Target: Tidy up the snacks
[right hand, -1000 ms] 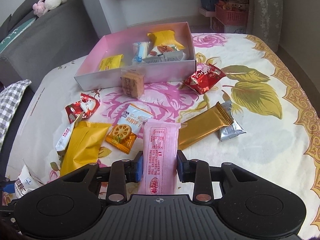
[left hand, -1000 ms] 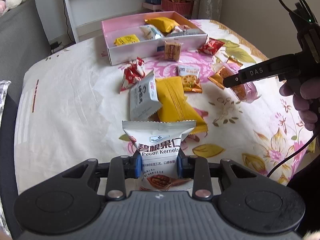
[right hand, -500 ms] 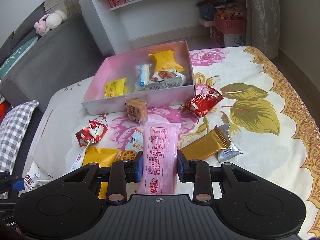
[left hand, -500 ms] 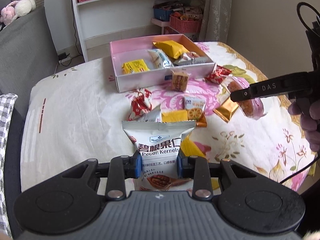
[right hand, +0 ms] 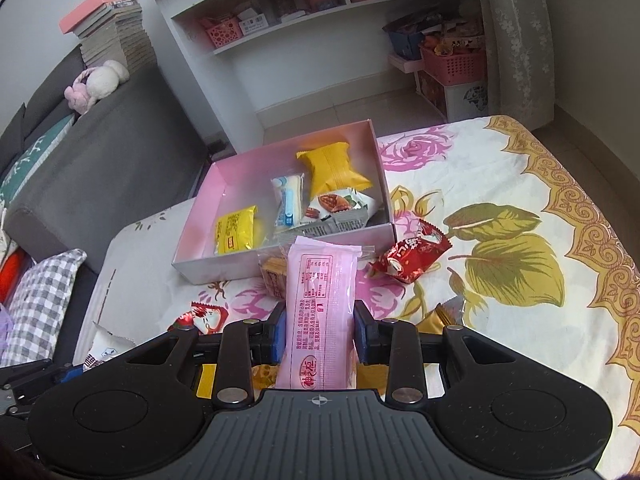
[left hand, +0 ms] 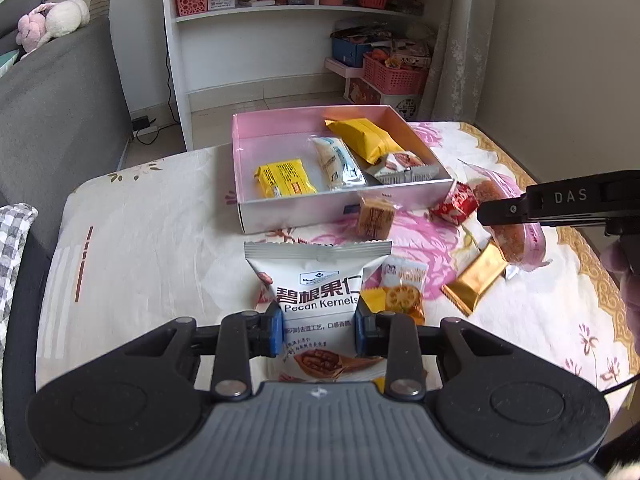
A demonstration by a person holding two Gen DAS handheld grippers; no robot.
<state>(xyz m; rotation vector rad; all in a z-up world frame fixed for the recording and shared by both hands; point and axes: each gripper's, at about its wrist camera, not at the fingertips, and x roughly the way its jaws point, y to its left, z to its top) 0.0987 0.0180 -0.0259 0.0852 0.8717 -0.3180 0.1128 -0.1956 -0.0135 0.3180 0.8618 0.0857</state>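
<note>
While the pink box (left hand: 344, 210) is sitting on the floral tablecloth (left hand: 152, 248), the left gripper (left hand: 316, 330) is clamping a white pouch (left hand: 318, 292) printed "Pecan Kernels" above the cloth. The right gripper (right hand: 320, 338), marked "DAS" on its side, is gripping a pink wrapper (right hand: 320, 300) with red characters, perhaps too small to read. A yellow packet (right hand: 236, 230) is lying inside the box.

The left claw (left hand: 316, 330) is seen clamped and angled downward toward 12 o'clock, while the right claw (right hand: 320, 336) is likewise closed and tilted down, its side profile and gripping fingers (left hand: 624, 280) shown at 3 o'clock.
</note>
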